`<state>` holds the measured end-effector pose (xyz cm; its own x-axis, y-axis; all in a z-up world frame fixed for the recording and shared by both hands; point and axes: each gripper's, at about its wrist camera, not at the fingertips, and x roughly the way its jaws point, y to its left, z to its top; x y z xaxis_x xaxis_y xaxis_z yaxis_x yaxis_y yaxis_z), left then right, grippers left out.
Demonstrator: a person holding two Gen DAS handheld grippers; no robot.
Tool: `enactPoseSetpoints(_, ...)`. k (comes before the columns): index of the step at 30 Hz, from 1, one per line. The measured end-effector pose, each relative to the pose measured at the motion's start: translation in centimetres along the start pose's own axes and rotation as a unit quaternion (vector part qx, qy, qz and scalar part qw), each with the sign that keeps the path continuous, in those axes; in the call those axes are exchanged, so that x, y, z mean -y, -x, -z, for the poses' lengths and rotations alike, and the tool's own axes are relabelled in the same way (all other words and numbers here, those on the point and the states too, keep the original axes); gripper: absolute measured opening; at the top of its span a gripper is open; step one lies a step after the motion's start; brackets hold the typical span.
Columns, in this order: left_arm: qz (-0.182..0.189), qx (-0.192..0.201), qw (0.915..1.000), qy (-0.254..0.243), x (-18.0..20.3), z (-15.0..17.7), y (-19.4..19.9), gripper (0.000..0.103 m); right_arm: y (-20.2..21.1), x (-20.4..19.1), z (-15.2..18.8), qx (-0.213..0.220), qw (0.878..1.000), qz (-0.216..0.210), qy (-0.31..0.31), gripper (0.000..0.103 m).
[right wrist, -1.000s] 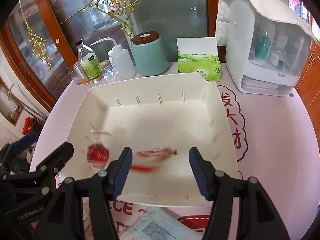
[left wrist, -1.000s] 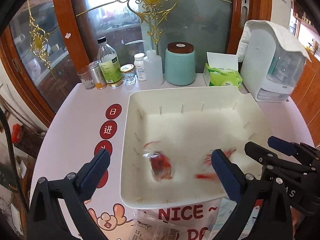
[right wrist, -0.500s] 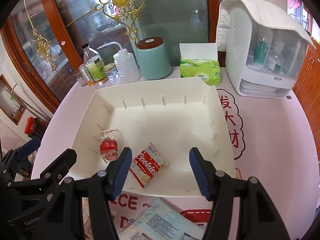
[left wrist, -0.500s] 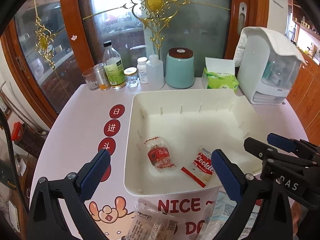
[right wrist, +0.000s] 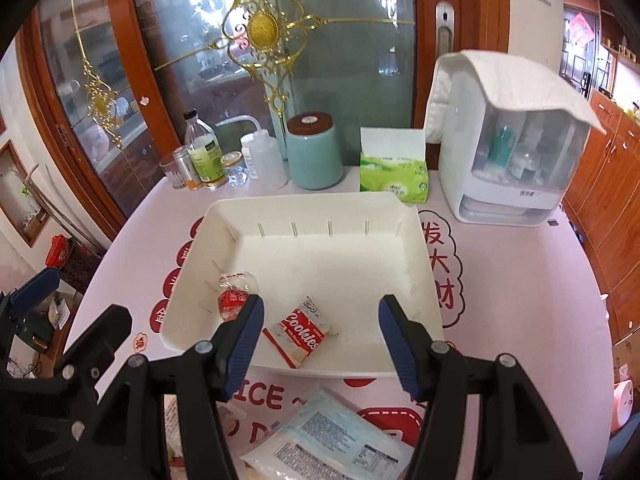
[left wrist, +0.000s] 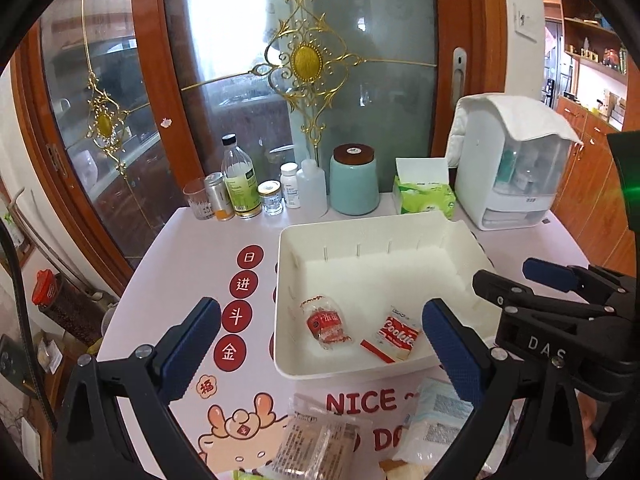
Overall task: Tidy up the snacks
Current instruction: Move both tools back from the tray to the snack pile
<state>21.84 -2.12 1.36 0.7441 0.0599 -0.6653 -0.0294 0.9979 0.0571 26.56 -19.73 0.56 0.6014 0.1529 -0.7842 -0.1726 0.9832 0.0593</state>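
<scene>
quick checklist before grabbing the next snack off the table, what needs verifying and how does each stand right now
1. Left gripper open and empty: ok.
2. Right gripper open and empty: ok.
3. Cookies packet lies inside the white bin: ok.
4. Red-label snack lies inside the bin too: ok.
5. Room left in the bin for more: ok, far half bare.
6. Next packets on the table near the bin: ok, a clear wrapped snack and a pale blue packet.
</scene>
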Motion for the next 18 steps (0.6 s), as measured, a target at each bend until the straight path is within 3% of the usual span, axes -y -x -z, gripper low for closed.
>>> enactPoseSetpoints(4, 0.001, 0.008, 1.0, 0.002, -0.6, 0.0, 2.3, 0.101, 2.4, -0.6, 0.2, 0.015, 1.0, 0.008, 0.007, 0.06)
enactPoseSetpoints(18, 0.08, 0.023, 0.9965, 0.002, -4.6, 2.3, 10.0, 0.101, 12.3, -1.8, 4.9, 0.048, 0.997, 0.048, -0.022, 0.064)
